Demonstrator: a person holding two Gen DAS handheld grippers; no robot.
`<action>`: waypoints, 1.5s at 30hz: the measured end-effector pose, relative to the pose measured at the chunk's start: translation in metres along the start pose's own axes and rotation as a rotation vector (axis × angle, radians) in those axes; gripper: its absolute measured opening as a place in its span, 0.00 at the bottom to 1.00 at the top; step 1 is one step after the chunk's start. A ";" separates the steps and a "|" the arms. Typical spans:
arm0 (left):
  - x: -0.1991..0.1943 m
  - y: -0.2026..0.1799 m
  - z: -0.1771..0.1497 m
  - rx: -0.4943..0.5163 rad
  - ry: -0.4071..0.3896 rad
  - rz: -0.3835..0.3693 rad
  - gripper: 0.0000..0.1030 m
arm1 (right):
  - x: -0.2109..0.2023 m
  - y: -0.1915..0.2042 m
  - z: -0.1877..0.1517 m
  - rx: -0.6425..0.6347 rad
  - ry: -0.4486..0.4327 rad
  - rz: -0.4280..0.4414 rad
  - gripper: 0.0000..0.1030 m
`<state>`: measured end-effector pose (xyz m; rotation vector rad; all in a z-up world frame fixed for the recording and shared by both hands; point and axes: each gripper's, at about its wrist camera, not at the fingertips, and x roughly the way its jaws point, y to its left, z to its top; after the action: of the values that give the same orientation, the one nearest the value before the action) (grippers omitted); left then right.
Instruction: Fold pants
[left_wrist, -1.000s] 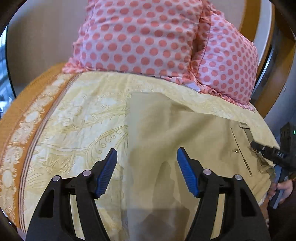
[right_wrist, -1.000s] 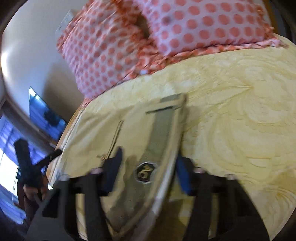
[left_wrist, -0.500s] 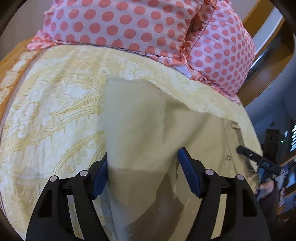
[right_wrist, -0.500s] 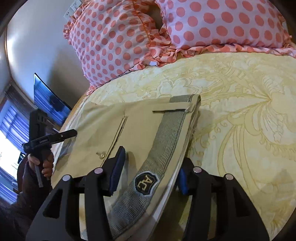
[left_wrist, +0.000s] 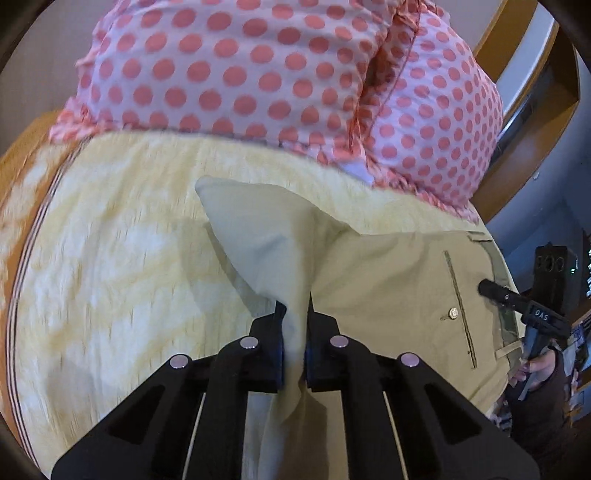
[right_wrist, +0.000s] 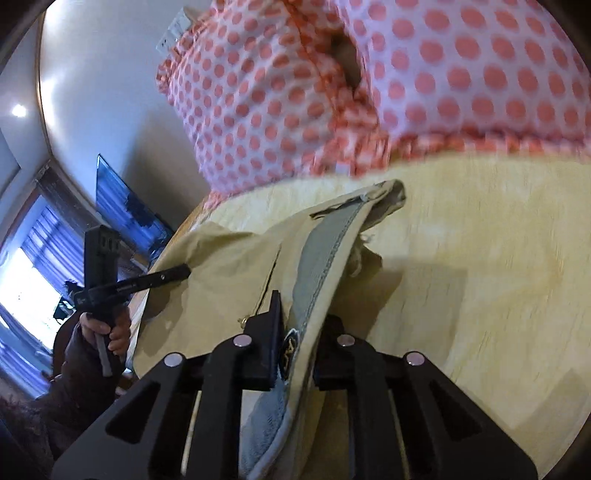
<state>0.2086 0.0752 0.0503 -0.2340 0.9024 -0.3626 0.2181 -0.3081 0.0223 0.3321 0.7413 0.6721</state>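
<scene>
Khaki pants (left_wrist: 388, 295) lie folded on a yellow patterned bedspread (left_wrist: 110, 277). My left gripper (left_wrist: 294, 314) is shut on the pants' near fabric edge and lifts it into a peak. My right gripper (right_wrist: 299, 325) is shut on the grey-lined waistband (right_wrist: 325, 258) of the pants (right_wrist: 221, 280) and holds it raised off the bed. The right gripper also shows at the right edge of the left wrist view (left_wrist: 517, 299). The left gripper also shows at the left of the right wrist view (right_wrist: 155, 278).
Two pink polka-dot pillows (left_wrist: 258, 74) stand at the head of the bed, also in the right wrist view (right_wrist: 406, 85). A wooden headboard (left_wrist: 524, 122) is at the right. A window with blue curtains (right_wrist: 29, 266) is at the left.
Both grippers went from open around the fabric to shut on it. The pants' edge and waistband have lifted off the bedspread.
</scene>
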 end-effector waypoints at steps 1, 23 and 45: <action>0.006 -0.002 0.013 0.011 -0.025 0.018 0.07 | 0.003 -0.004 0.014 -0.002 -0.026 -0.008 0.12; -0.009 -0.029 0.021 0.031 -0.155 0.053 0.90 | 0.005 -0.017 0.020 0.212 -0.063 0.071 0.88; -0.036 -0.058 -0.098 0.142 -0.172 0.413 0.99 | 0.001 0.078 -0.090 -0.019 -0.122 -0.450 0.98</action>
<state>0.0976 0.0325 0.0376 0.0535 0.7292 -0.0215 0.1202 -0.2453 -0.0025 0.1771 0.6627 0.2313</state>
